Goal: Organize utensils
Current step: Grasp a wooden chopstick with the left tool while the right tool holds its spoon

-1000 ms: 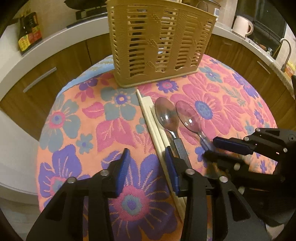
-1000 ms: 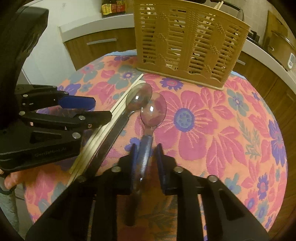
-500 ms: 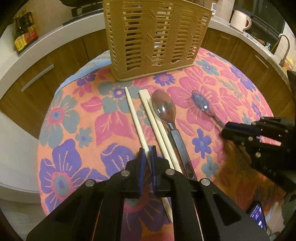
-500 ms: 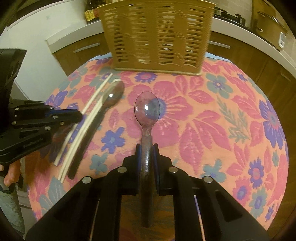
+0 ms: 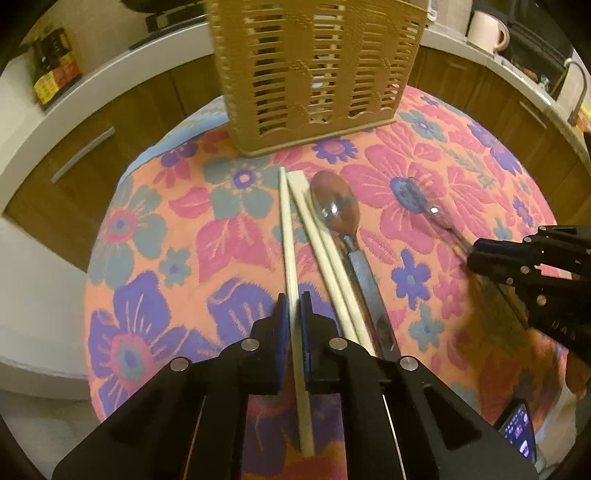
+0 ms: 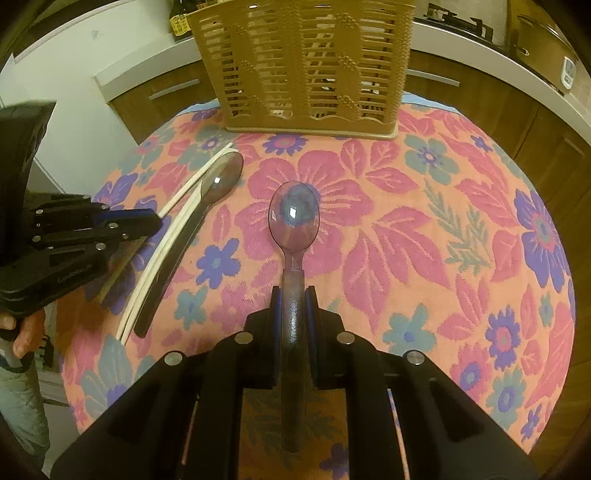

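Observation:
A tan slotted utensil basket [image 5: 314, 70] stands at the far side of the flowered table; it also shows in the right wrist view [image 6: 306, 62]. My left gripper [image 5: 292, 314] is shut on one cream chopstick [image 5: 288, 236], held pointing at the basket. A second chopstick [image 5: 321, 251] and a metal spoon [image 5: 338, 212] lie on the cloth just right of it. My right gripper [image 6: 293, 306] is shut on the handle of a clear plastic spoon [image 6: 293, 216], bowl forward, above the cloth. The right gripper also shows in the left wrist view [image 5: 476, 254].
The round table has a flowered cloth [image 6: 443, 240] and drops off at its edges. Wooden cabinets and a white counter [image 5: 92, 85] ring it. A white mug [image 5: 484, 26] and bottles [image 5: 51, 62] stand on the counter. A phone [image 5: 517, 439] shows at the lower right.
My left gripper closed on one chopstick and drew it apart from the other. My right gripper closed on the clear spoon and carried it right, away from the metal spoon.

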Available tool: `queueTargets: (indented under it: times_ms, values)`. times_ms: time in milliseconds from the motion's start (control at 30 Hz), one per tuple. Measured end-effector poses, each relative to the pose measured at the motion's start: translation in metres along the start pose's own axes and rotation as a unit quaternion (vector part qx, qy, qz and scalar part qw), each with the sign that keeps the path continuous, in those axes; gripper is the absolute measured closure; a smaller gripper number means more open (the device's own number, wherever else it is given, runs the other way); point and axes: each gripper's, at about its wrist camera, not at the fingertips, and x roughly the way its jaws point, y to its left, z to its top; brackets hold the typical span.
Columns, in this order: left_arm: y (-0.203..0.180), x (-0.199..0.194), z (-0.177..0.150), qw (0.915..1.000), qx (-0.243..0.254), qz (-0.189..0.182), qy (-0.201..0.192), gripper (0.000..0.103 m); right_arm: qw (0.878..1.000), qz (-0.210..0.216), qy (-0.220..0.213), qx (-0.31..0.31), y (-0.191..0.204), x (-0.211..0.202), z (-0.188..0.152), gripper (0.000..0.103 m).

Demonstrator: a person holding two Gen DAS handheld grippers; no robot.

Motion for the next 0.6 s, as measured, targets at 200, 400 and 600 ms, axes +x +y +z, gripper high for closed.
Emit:
queueTargets:
  times_ms: [200, 400, 600]
  values:
    - [0.017, -0.015, -0.024, 0.9996, -0.024, -0.012, 0.006, 0.099, 1.0, -0.001, 0.013, 0.017, -0.025, -0.009, -0.009, 0.093]
    - [0.026, -0.014, -0.016, 0.9989, -0.033, -0.029, 0.013, 0.079, 0.998, 0.022, 0.047, 0.019, -0.029, -0.002, -0.001, 0.08]
    - [0.019, 0.001, 0.007, 0.9992, 0.005, -0.02, 0.035, 0.075, 0.996, 0.014, 0.087, -0.001, -0.02, 0.01, 0.02, 0.061]
